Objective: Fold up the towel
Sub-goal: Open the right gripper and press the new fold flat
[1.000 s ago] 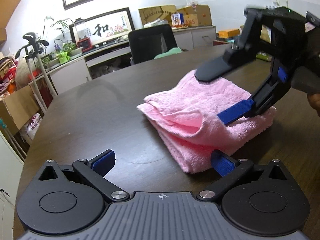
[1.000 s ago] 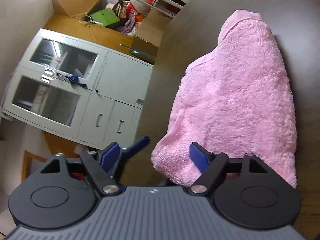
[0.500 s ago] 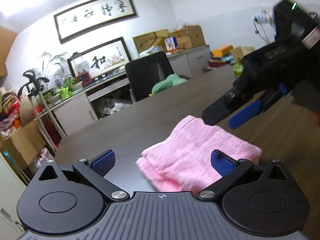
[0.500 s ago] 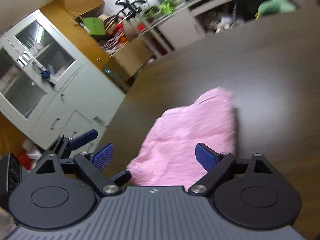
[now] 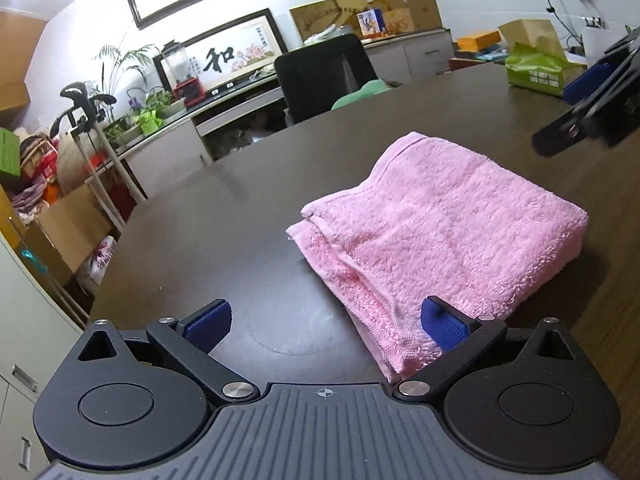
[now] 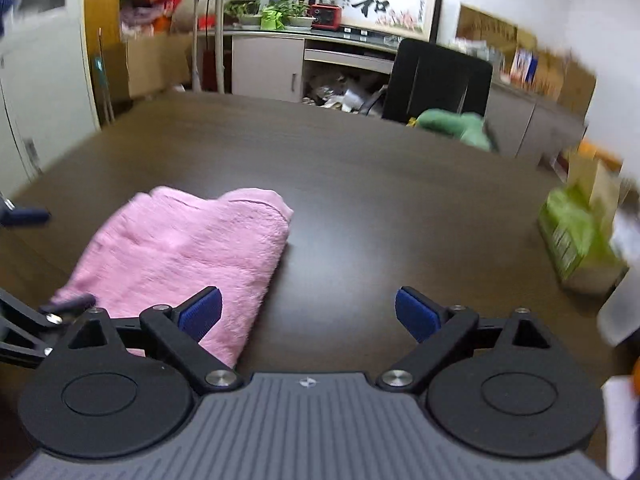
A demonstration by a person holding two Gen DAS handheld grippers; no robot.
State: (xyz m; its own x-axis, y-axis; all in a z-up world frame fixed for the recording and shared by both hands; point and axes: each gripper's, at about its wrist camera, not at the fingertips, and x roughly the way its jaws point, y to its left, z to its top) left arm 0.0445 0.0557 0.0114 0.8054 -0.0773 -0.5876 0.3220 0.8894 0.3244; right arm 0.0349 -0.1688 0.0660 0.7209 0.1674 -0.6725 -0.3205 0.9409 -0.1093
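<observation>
1. Plainly, the left gripper (image 5: pixel 326 320) is spread wide and holds nothing. Only bare dark table (image 5: pixel 224 216) shows between its blue pads in the left wrist view, apart from the towel's near corner just inside the right-hand pad.

2. The pink towel (image 5: pixel 444 232) lies folded into a thick, roughly rectangular bundle on the table, ahead of the left gripper and to its right. Its layered open edges face the left side of the table and its rounded fold faces right. The long axis seems to run from the near edge of the table away toward the far edge, slanting a little to the right.

3. The right gripper (image 6: pixel 308 314) is also opened wide and empty. In the right wrist view the towel (image 6: pixel 180 256) sits to its left, passing behind its left pad, and the gap between the pads shows only table.

4. My judgement is that the left gripper is nearer to the towel. Any further tidying or another fold would start from the near corner by that gripper's right-hand pad.

5. Near the right edge of the table stands a green tissue pack (image 5: pixel 538 70), well apart from the towel.
</observation>
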